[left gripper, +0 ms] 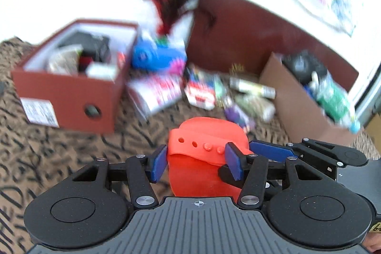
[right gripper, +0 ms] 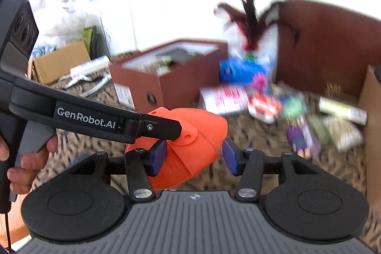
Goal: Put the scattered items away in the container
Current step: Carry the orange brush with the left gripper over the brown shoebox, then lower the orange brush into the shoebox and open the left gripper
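Note:
An orange rubber pad with a holed strap hangs above the patterned cloth, and both grippers hold it. My left gripper is shut on it, blue pads pressing its two sides. My right gripper is shut on the same orange pad. One of its blue fingers comes in from the right in the left wrist view. The left gripper's long black body crosses the right wrist view, and its finger rests on the pad. The red-brown shoebox stands open ahead to the left, with several items inside.
Beside the shoebox lie a blue feathered toy, printed packets, a tube and a purple item. A brown lid stands upright behind them. A cardboard box of bags sits on the right. A hand grips the left handle.

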`<action>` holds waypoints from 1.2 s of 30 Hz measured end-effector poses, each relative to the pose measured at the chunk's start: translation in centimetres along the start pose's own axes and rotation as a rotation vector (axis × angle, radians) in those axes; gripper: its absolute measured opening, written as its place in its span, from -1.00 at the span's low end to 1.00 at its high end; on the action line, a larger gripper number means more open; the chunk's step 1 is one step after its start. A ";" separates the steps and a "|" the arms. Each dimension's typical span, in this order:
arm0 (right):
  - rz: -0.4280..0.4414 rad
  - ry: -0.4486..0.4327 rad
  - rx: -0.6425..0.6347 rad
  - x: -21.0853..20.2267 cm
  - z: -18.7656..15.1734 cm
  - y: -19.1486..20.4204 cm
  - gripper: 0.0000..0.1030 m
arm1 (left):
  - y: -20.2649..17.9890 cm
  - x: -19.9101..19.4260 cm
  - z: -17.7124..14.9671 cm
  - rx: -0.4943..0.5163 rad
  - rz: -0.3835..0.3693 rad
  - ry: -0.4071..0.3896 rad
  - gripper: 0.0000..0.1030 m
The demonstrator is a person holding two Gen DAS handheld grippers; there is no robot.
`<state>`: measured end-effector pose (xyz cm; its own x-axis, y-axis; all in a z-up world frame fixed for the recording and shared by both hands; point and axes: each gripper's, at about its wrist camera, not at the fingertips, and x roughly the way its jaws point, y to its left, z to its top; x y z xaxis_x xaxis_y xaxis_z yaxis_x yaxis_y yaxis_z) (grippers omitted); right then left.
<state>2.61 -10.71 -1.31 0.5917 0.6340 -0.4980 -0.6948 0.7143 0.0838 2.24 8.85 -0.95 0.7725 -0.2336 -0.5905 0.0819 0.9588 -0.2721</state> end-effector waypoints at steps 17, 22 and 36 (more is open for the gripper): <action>0.073 -0.109 -0.123 10.0 12.6 2.0 0.11 | 8.4 0.6 11.8 -0.074 0.124 -0.184 0.31; 0.073 -0.091 -0.159 14.4 14.2 2.2 0.11 | 11.4 3.0 13.9 -0.090 0.146 -0.178 0.31; 0.067 -0.031 -0.160 23.2 14.0 0.3 0.49 | 16.1 10.7 14.9 -0.128 0.105 -0.093 0.71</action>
<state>21.86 8.38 -0.80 0.5528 0.6890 -0.4687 -0.7876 0.6157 -0.0239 21.19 24.21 -0.34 0.8277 -0.1118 -0.5499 -0.0785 0.9472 -0.3108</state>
